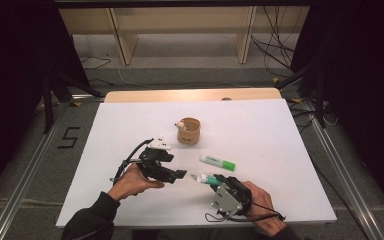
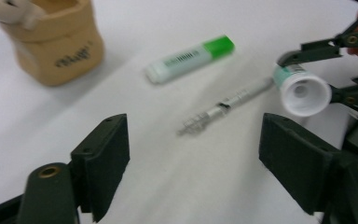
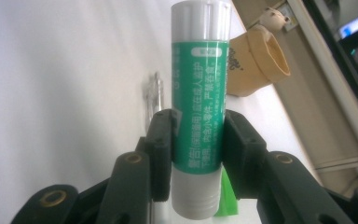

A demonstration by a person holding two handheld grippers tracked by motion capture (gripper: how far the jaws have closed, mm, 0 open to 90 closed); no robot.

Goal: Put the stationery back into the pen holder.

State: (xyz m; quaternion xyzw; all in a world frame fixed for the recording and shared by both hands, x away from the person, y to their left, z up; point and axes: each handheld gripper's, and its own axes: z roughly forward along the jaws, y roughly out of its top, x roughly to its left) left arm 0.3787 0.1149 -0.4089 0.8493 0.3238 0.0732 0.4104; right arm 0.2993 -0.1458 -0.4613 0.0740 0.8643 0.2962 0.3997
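Right gripper (image 3: 198, 154) is clamping a green-and-white plastic glue stick tube (image 3: 198, 107) around its middle, pads pressing both sides, white end pointing away from the jaws. Left gripper (image 2: 193, 163) is standing with jaws spread wide, nothing between them, facing the tube's round white end (image 2: 304, 95). Beyond its fingers, a slim silver pen (image 2: 223, 106) is lying on the white table sheet (image 2: 168, 177); farther out, a green-capped white highlighter (image 2: 190, 59), then a tan ceramic cup (image 2: 58, 44).
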